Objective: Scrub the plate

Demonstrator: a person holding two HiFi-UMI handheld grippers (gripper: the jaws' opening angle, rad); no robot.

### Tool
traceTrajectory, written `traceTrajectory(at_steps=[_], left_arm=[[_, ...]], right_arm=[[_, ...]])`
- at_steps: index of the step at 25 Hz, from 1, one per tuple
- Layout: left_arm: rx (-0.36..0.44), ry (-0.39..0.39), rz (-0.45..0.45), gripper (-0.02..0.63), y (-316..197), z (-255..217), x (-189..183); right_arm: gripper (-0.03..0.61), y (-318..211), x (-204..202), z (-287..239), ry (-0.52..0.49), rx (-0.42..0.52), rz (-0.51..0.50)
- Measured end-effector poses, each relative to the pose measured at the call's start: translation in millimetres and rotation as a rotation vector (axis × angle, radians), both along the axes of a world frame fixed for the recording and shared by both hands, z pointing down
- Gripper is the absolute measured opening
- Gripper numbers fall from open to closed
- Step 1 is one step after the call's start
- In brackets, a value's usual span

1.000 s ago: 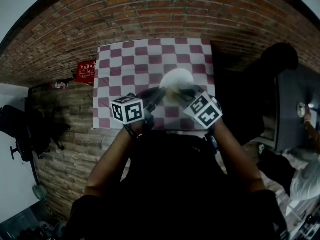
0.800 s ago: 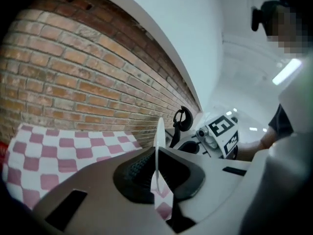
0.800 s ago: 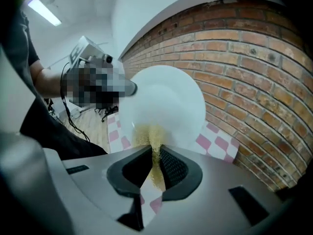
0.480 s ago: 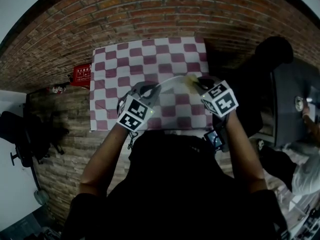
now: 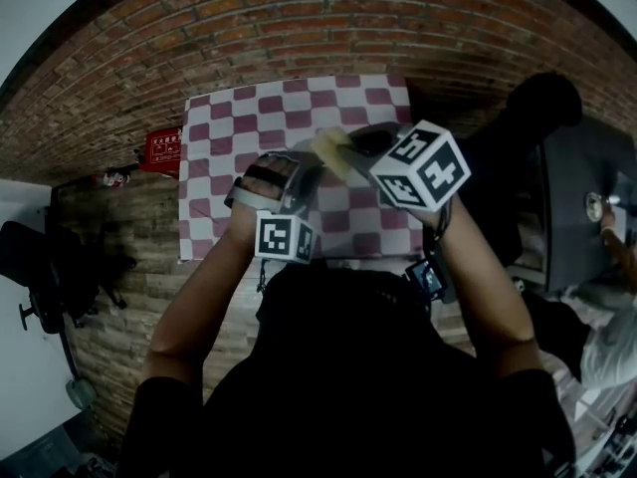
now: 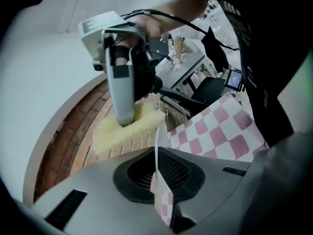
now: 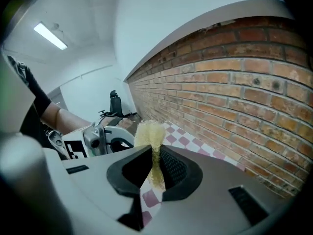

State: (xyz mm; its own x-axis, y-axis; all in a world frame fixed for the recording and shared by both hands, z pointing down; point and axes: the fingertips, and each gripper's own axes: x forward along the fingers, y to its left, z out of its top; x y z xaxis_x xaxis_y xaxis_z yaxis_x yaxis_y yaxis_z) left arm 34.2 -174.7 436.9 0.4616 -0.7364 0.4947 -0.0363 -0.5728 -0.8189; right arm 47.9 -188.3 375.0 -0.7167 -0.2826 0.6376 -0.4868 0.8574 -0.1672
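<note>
Your left claw (image 6: 156, 173) is clenched on the rim of the white plate (image 6: 156, 148), seen edge-on at lower centre of the left gripper view, with the checked table (image 5: 299, 108) beyond it. Your right claw (image 7: 155, 168) grasps a yellow sponge (image 7: 149, 133), which meets the plate's far edge at centre frame.

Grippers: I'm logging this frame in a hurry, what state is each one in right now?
Left gripper: shut on the plate, seen edge-on between its jaws.
Right gripper: shut on the yellow sponge.
</note>
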Motion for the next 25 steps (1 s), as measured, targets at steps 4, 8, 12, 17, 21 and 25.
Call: traceTrajectory(at_steps=[4,8,12,17,21,25], left_arm=[[0.153,-0.050,0.096,0.020,5,-16,1],[0.231,-0.042,0.151,0.020,11,-27,-8],[0.273,-0.009,0.175,0.025,14,-42,-19],[0.300,0.033,0.251,0.028,29,-58,-20],[0.318,0.063,0.358,0.028,50,-74,-5],[0.310,0.074,0.461,0.031,68,-84,13]], right_arm=[[0.044,2,-15,7,0.058,-0.026,-0.038],[0.044,2,-6,18,0.107,-0.040,-0.043],[0.044,-8,15,35,0.146,-0.061,-0.009],[0.044,-29,37,61,0.169,-0.122,0.037],[0.044,-40,36,69,0.201,-0.120,0.007],[0.044,-39,13,64,0.241,-0.082,-0.090]])
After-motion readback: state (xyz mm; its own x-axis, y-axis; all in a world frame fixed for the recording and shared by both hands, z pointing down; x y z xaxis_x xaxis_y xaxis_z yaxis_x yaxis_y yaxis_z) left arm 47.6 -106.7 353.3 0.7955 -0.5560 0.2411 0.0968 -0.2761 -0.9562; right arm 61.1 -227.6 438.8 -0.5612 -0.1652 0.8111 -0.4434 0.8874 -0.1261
